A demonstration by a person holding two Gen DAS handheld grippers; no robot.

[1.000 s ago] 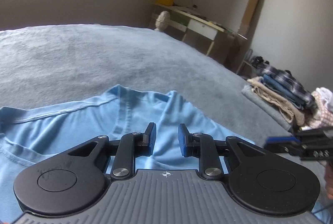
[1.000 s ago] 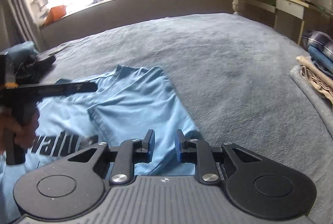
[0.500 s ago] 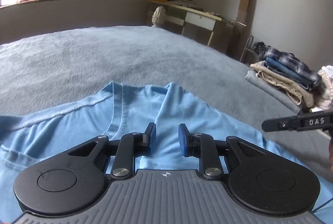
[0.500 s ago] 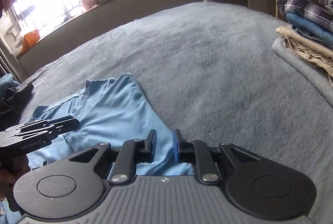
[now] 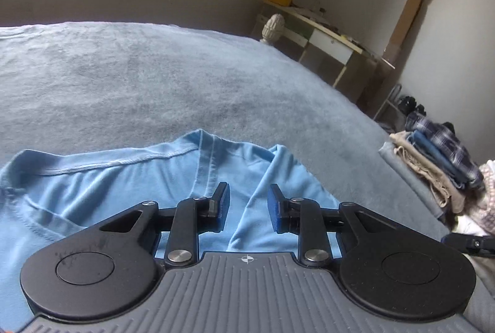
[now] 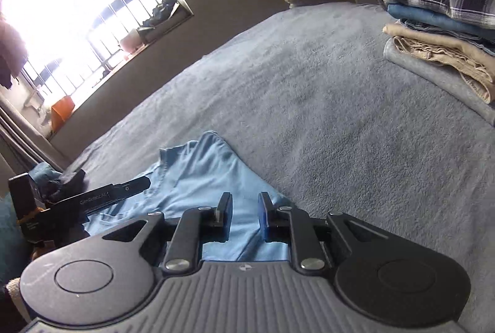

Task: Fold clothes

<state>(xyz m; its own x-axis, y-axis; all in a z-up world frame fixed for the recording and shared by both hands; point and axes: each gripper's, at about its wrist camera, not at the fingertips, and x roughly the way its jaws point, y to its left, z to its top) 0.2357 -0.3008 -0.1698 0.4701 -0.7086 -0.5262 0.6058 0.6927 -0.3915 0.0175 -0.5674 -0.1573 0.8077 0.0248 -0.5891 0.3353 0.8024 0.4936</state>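
A light blue T-shirt (image 5: 108, 187) lies spread on the grey bed (image 5: 154, 79), its collar and a folded-in sleeve toward the far side. My left gripper (image 5: 248, 203) hovers just above the shirt. Its jaws are opening, and a raised crease of cloth runs beneath the gap with nothing pinched. My right gripper (image 6: 245, 209) hangs over the shirt's (image 6: 198, 172) near right edge, jaws slightly apart and empty. From the right wrist, the left gripper (image 6: 123, 189) shows at the left, over the shirt. The right gripper's tip (image 5: 464, 243) peeks in at the left view's right edge.
A stack of folded clothes (image 6: 439, 23), plaid on top, sits at the bed's right side (image 5: 433, 153). Dark and teal garments (image 6: 68, 181) lie at the far left. A desk (image 5: 324, 32) stands by the wall past the bed, and a bright window (image 6: 77, 8) is behind.
Both grippers rose slightly and rolled, tilting the views. The right gripper drew toward the shirt's right edge; the printed front left its view. The left jaws stand a little wider.
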